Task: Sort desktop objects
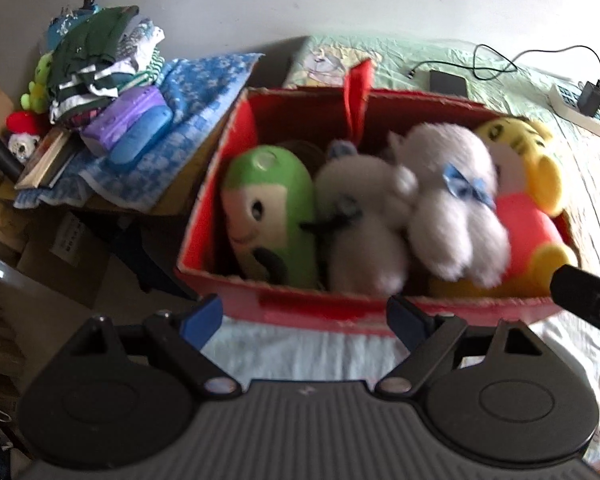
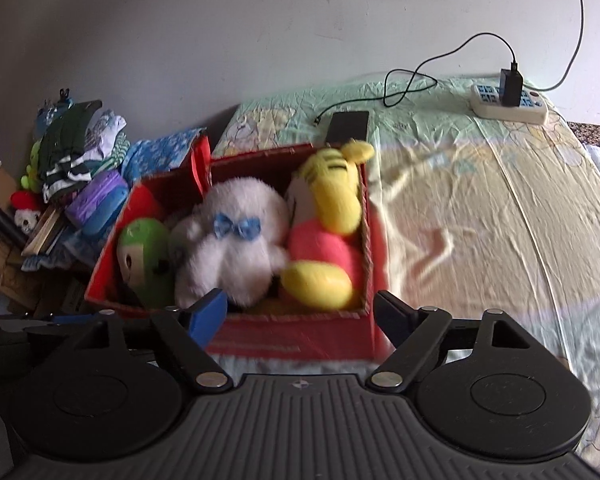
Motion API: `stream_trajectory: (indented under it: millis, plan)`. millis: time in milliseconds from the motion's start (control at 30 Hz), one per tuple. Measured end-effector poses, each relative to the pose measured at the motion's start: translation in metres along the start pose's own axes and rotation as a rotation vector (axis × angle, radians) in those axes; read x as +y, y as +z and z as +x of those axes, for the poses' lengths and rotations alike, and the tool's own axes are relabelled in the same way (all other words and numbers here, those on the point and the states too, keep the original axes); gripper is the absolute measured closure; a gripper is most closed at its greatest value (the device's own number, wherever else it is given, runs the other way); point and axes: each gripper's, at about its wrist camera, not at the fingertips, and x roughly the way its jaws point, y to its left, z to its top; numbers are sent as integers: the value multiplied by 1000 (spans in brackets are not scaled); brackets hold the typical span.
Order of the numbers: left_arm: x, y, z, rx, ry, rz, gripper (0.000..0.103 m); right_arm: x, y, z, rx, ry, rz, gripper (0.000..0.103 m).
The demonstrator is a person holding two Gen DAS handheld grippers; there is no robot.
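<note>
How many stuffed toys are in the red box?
4: a green one at the left, a white one beside it, a white one with a blue bow, and a yellow one at the right. More may hide underneath.

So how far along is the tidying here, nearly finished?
Looks nearly finished. Done: the green plush, white plush and yellow plush sit in the red box. In hand: nothing; the left gripper and right gripper are both open and empty. Left: perhaps the black phone on the bedsheet.
</note>
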Motion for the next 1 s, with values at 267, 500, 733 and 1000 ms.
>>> stream_trajectory:
  millis: [267, 500, 733, 1000]
  plan:
    - [13, 29, 6, -17, 16, 38, 15, 20, 17, 15, 35, -39, 18, 15]
    - [22, 53, 12, -10, 3, 84, 15, 31, 31, 30, 86, -100, 51, 15]
    - [34, 58, 23, 0, -38, 105, 15, 45, 38, 42, 96, -171, 33, 15]
    - [44, 53, 27, -21, -79, 99, 15, 59, 41, 53, 74, -225, 22, 15]
